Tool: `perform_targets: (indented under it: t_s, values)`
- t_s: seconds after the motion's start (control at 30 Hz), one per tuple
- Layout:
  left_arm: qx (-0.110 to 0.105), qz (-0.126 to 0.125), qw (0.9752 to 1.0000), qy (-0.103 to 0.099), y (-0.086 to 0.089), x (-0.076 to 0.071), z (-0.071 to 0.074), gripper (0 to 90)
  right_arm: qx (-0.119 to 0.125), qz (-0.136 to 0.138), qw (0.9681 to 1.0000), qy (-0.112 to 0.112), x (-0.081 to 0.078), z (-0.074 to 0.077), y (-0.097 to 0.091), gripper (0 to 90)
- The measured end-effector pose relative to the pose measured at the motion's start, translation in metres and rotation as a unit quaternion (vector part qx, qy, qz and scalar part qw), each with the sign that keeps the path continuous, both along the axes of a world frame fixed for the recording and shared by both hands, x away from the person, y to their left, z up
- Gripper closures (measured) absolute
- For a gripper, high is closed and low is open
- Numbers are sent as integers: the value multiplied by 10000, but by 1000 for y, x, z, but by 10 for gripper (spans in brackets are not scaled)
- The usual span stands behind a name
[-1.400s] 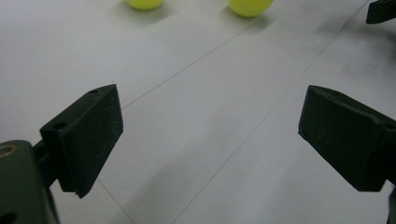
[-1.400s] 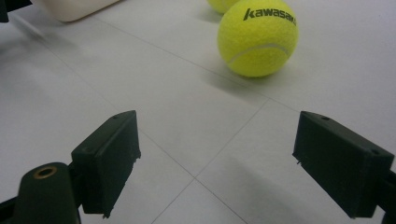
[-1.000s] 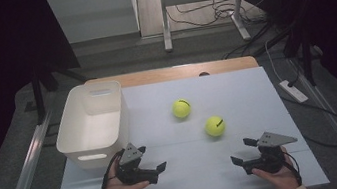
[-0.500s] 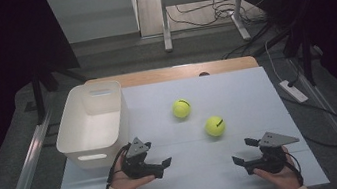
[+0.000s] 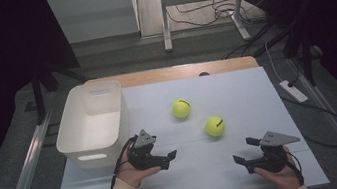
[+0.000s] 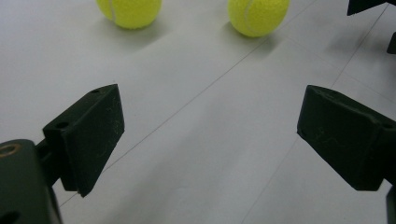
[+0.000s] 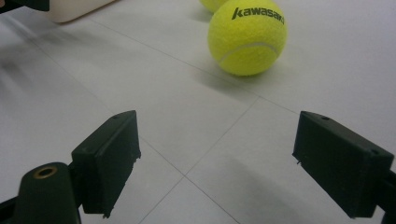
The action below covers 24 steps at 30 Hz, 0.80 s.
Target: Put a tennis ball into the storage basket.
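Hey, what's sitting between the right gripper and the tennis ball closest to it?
Nothing: in the right gripper view, bare white tabletop runs from the open right gripper to the nearer tennis ball.

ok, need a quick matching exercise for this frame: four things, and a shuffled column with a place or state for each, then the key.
Things:
1. white bin
2. far tennis ball
3. near tennis ball
4. right gripper

Places or states:
A. open, at the table's near right
B. nearer the right gripper
C. at the table's left edge
D. closer to the table's centre

Pairs: 1-C, 2-D, 3-B, 4-A
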<state>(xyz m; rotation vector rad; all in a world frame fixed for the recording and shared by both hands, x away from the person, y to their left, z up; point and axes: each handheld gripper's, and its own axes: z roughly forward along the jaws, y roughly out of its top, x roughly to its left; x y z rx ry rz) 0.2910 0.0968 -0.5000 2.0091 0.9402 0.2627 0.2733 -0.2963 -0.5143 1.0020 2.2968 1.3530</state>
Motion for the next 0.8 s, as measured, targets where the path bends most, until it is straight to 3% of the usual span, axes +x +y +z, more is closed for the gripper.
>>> perform_targets:
  t_s: [0.8]
  values:
    - [250,-39,9997,38,-21,23,8,80,-8,53,10000,0,1,-1,2,142]
